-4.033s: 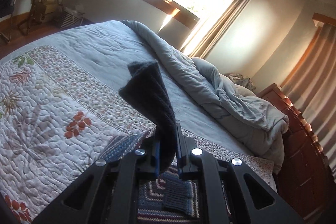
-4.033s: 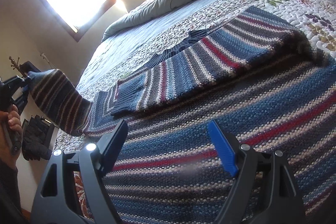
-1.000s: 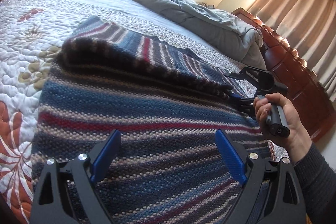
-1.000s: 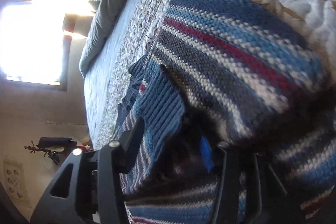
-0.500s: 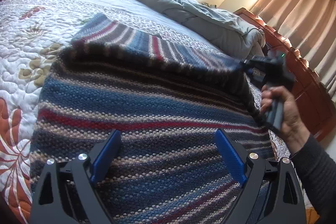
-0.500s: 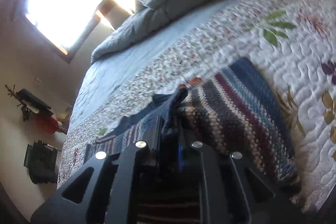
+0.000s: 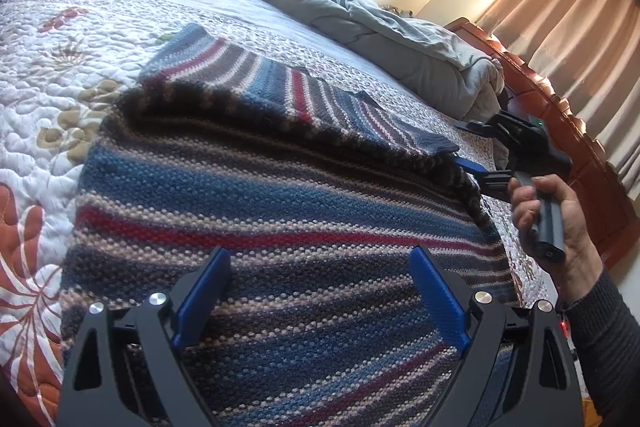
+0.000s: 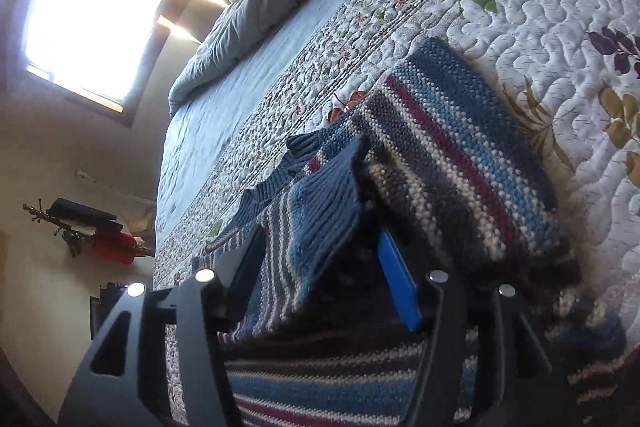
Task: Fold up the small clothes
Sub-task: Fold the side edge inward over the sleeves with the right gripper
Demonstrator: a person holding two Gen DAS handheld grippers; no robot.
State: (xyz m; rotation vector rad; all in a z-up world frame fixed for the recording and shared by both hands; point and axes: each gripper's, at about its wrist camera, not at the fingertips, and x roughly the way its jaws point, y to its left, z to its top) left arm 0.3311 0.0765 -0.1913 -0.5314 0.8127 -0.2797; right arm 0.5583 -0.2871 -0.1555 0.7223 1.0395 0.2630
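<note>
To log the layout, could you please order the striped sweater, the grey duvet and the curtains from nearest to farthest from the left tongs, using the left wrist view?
1. Striped sweater: directly under and ahead of the open left tongs.
2. Grey duvet: bunched across the bed's far side, beyond the sweater.
3. Curtains: upper right, behind the wooden bed frame.

In front of you, a knitted striped sweater (image 7: 280, 211) in blue, grey, cream and red lies spread flat. Its far part is folded over onto the body, forming a thick doubled edge. A ribbed blue cuff (image 8: 324, 223) sits on top at that fold's end.
</note>
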